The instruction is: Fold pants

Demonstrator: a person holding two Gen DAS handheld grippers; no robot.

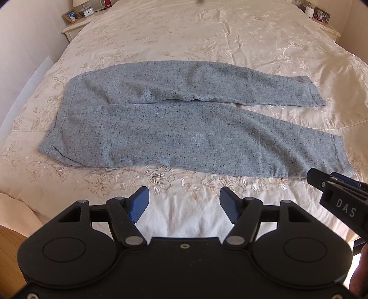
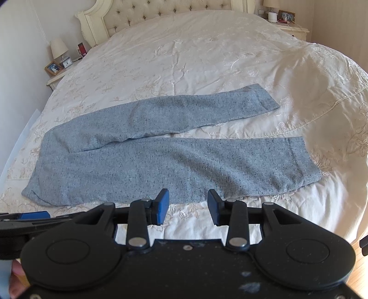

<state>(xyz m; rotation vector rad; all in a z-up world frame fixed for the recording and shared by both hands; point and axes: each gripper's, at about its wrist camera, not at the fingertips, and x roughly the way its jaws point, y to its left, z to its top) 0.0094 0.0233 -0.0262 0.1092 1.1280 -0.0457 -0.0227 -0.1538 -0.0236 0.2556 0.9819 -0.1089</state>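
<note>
Grey speckled pants (image 1: 174, 128) lie flat across the cream bedspread (image 1: 207, 41), waistband at the left and both legs running right, slightly spread at the hems. The same pants (image 2: 174, 158) fill the middle of the right wrist view. My left gripper (image 1: 182, 202) hovers over bare bedspread just short of the near leg's edge, open, nothing between its blue pads. My right gripper (image 2: 188, 204) is open too, its tips at the near edge of the near leg without holding it. The right gripper's black body (image 1: 340, 195) shows at the right edge of the left wrist view.
A tufted headboard (image 2: 161, 13) stands at the far end of the bed (image 2: 207, 57). Nightstands flank it: one (image 2: 57, 71) with a lamp, clock and photo frame, another (image 2: 289, 25) with a lamp and small items. Wooden floor (image 1: 11, 253) shows at the lower left.
</note>
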